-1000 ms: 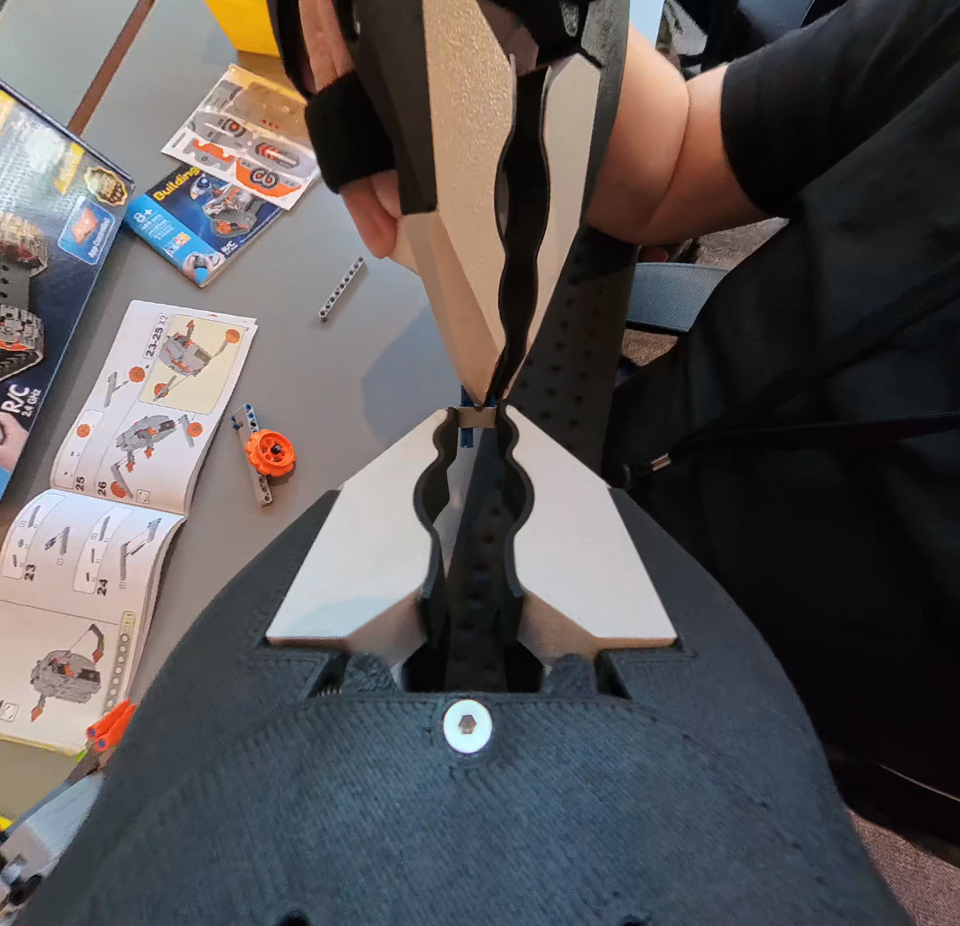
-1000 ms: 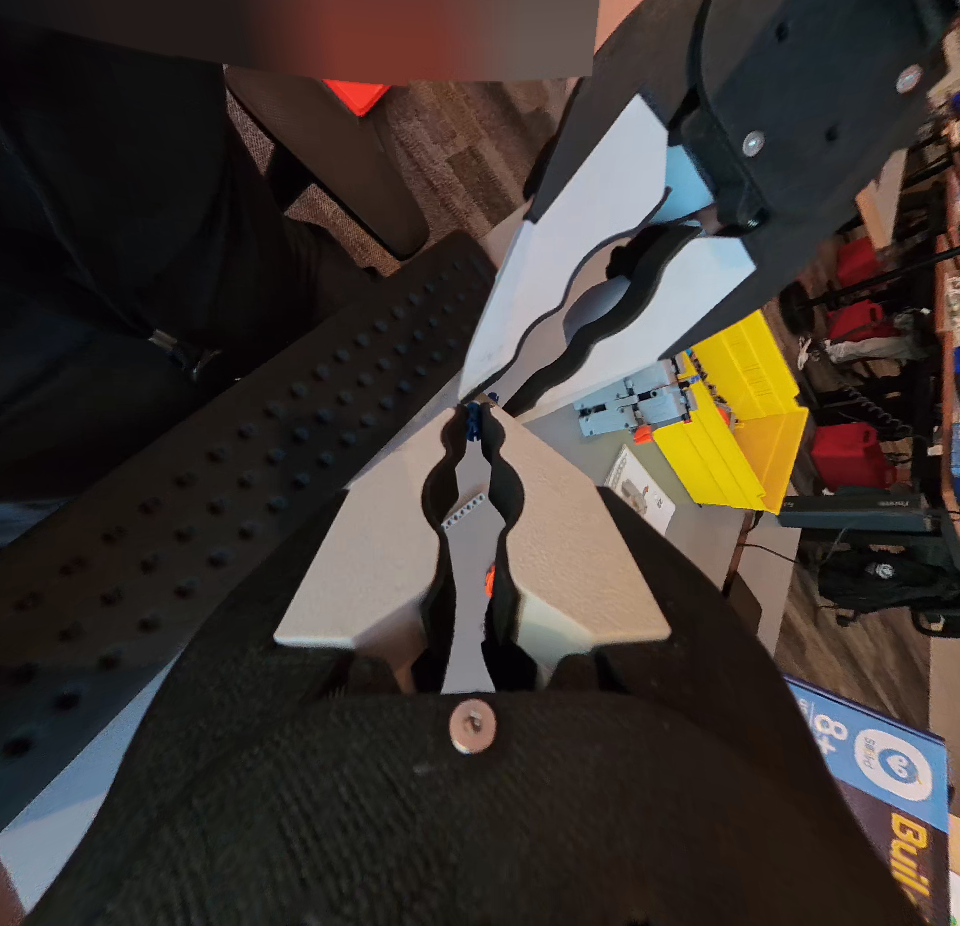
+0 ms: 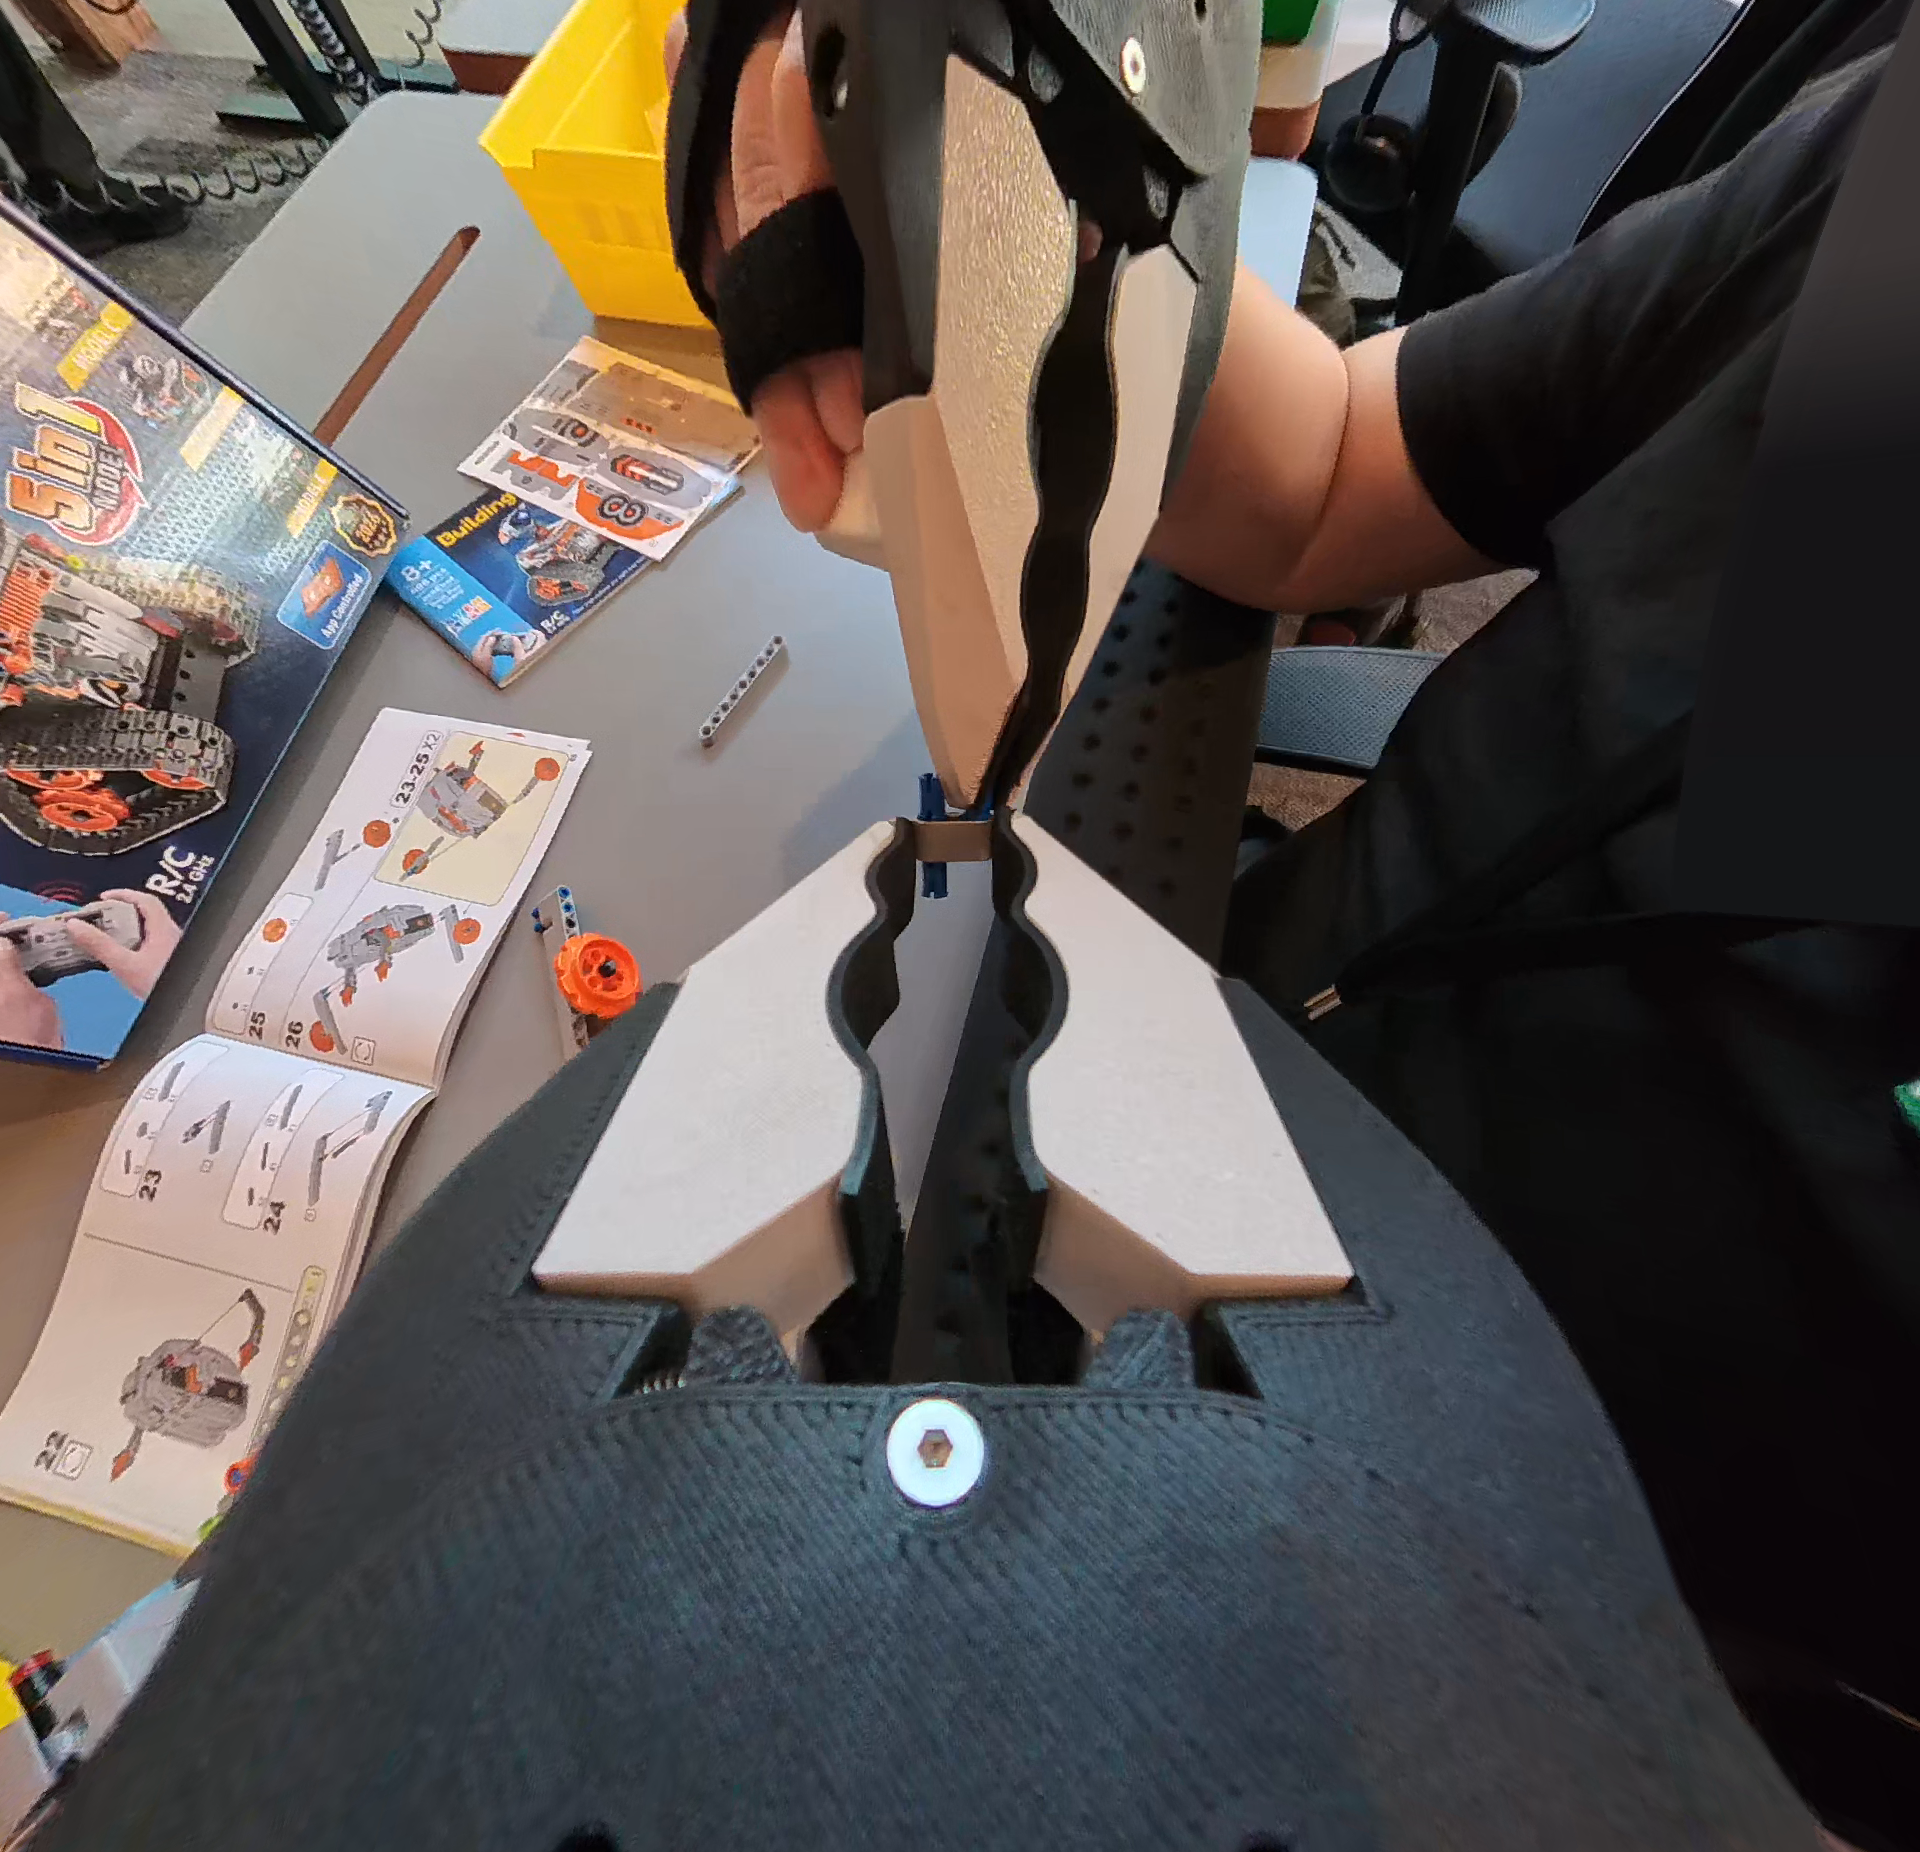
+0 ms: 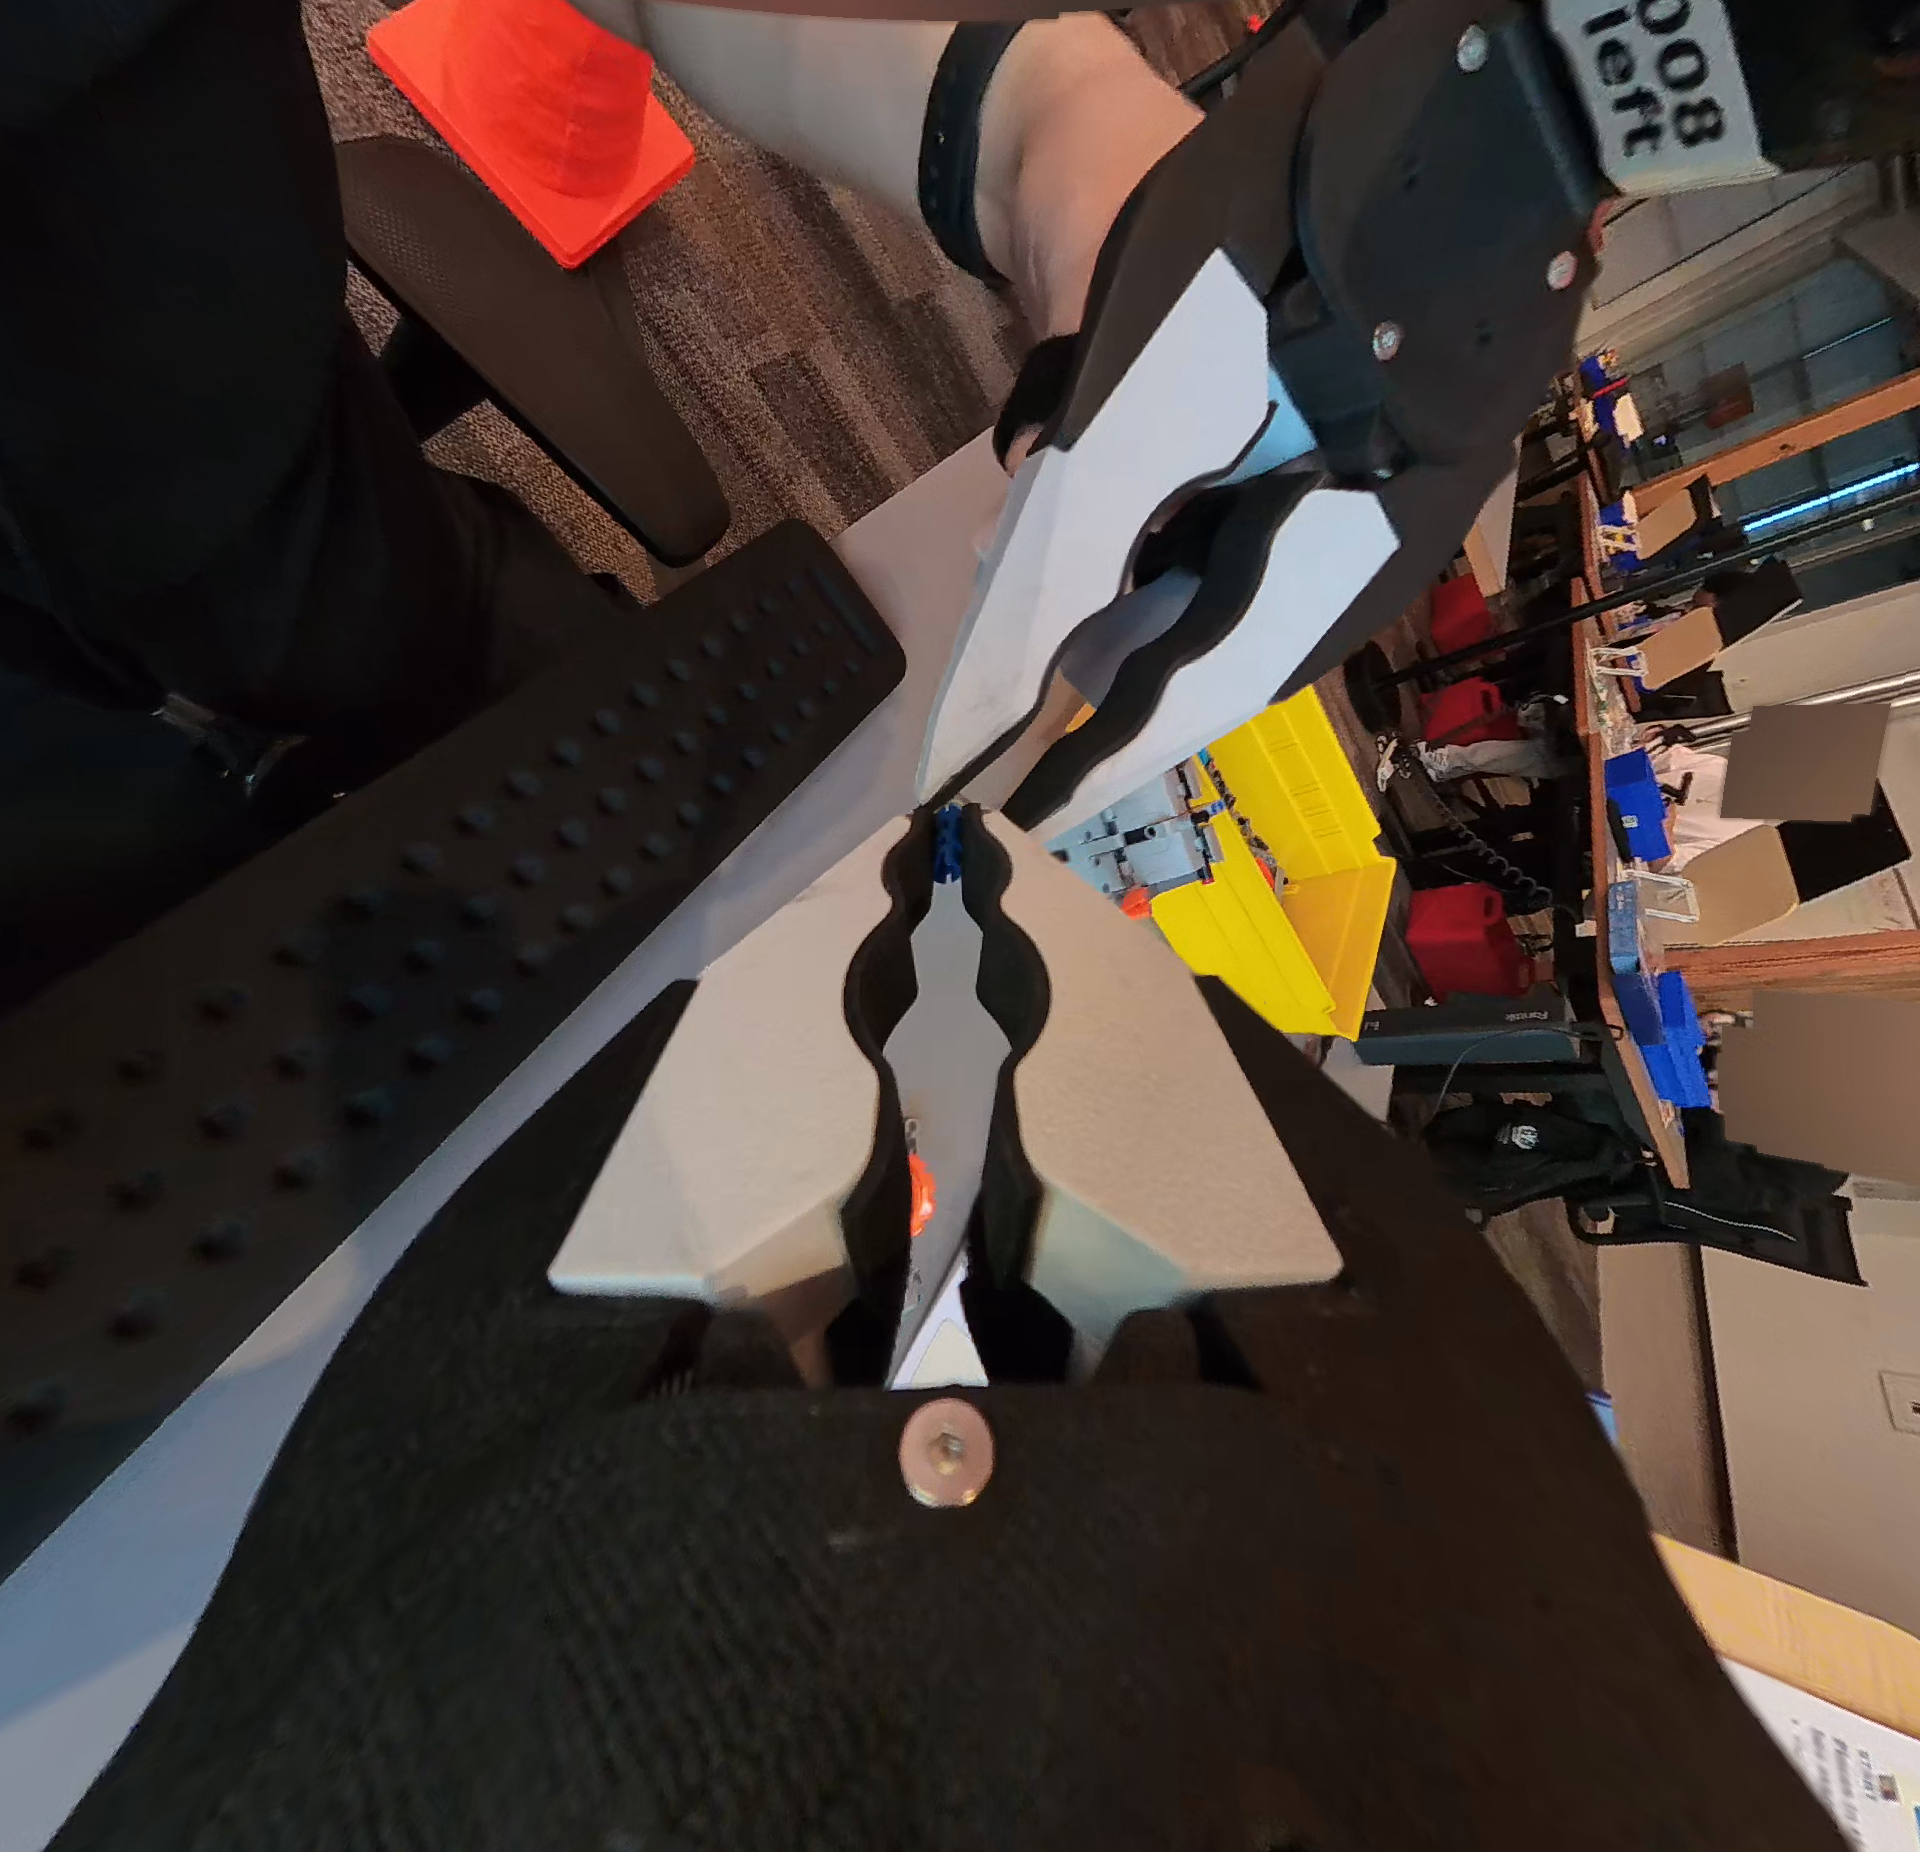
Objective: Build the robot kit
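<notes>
My left gripper (image 3: 948,846) is shut on a small grey building piece (image 3: 956,842) held crosswise between its tips above the table edge. A blue pin (image 3: 932,875) sticks through the piece's left end. My right gripper (image 4: 945,838) is shut on the same blue pin (image 4: 945,855). The two grippers meet tip to tip. In the left wrist view the right gripper (image 3: 982,789) comes down from above, held by a gloved hand. In the right wrist view the left gripper (image 4: 948,801) comes in from the upper right.
On the grey table (image 3: 644,846) lie a toy box (image 3: 125,659), an open instruction booklet (image 3: 312,1075), a sticker sheet (image 3: 613,452), a grey beam (image 3: 743,690) and an orange wheel on a beam (image 3: 597,971). A yellow bin (image 3: 592,171) stands behind. A black perforated armrest (image 3: 1143,763) is beside the grippers.
Both grippers stay tip to tip on the pin and piece. The left wrist view has pulled back and tilted, showing more of the table, box and yellow bin.
</notes>
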Available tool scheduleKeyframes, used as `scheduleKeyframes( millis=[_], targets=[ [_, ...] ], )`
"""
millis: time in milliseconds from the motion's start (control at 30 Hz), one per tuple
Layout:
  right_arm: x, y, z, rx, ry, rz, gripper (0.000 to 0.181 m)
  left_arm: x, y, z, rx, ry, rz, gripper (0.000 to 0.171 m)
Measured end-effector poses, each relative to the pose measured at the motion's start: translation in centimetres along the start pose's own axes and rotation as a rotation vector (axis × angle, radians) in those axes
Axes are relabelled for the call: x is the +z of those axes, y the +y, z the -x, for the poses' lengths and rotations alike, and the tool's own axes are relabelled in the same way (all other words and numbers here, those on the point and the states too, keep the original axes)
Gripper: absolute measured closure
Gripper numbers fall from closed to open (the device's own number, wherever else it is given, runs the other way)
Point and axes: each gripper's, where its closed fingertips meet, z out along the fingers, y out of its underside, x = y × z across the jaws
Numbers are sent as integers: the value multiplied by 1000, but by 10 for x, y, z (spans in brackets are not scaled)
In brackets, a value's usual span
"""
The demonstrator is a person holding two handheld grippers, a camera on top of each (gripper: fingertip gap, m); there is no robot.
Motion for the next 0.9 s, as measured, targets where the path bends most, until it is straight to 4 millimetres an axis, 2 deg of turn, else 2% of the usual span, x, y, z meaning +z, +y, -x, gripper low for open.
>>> scheduleKeyframes(
  millis=[367, 500, 567, 667, 700, 800, 900],
  targets=[
    [6, 10, 0, -3, 0, 79, 177, 5, 8, 9, 18, -48, 58, 159],
    [3, 5, 0, -34, 4, 39, 177, 3, 6, 4, 20, -23, 2, 158],
    [4, 8, -3, -33, 20, 51, 177, 6, 12, 3, 10, -12, 18, 158],
    [7, 11, 0, -25, -3, 48, 177, 15, 38, 11, 12, -51, 116, 158],
    [6, 12, 0, -17, -7, 50, 177, 20, 55, 17, 14, -72, 175, 158],
    [2, 25, 0, 26, -18, 91, 177, 43, 122, 41, -2, -130, 394, 158],
    [-1, 37, 0, 63, -24, 120, 177, 69, 166, 45, -86, -61, 464, 158]
  ],
)
